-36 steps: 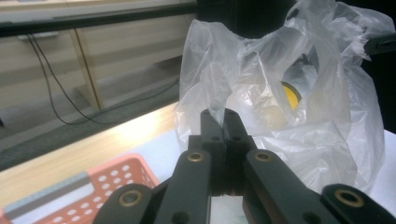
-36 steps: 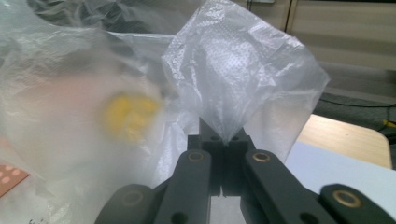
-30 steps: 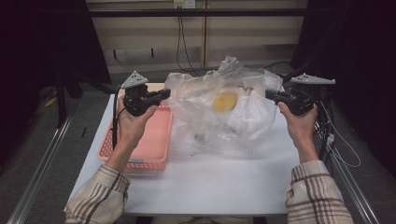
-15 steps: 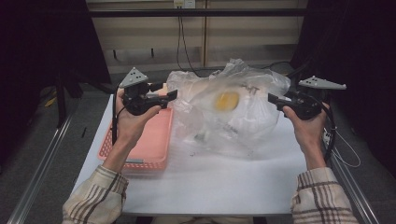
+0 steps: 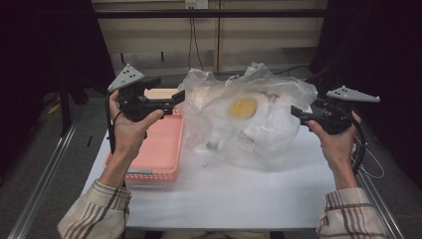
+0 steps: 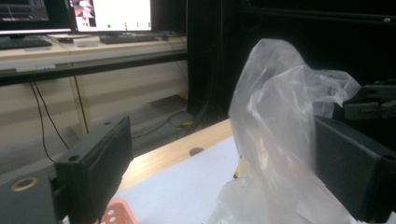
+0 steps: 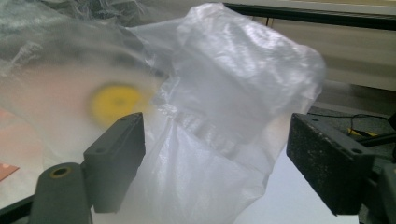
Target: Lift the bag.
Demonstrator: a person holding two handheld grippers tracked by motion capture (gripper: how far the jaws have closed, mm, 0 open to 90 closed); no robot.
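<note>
Clear crumpled plastic bag (image 5: 249,117) with a yellow disc (image 5: 242,107) inside rests on the white table (image 5: 224,194). My left gripper (image 5: 180,97) and right gripper (image 5: 293,112) have just been opening; both stand apart, film loose between them. Release done; withdrawal remains.

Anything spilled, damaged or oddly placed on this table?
Nothing spilled or torn. The crumpled clear plastic bag with a yellow disc inside sits bunched mid-table, its left edge overlapping the pink plastic basket. Both grippers' jaws have just been opening, bag film loose between them.
</note>
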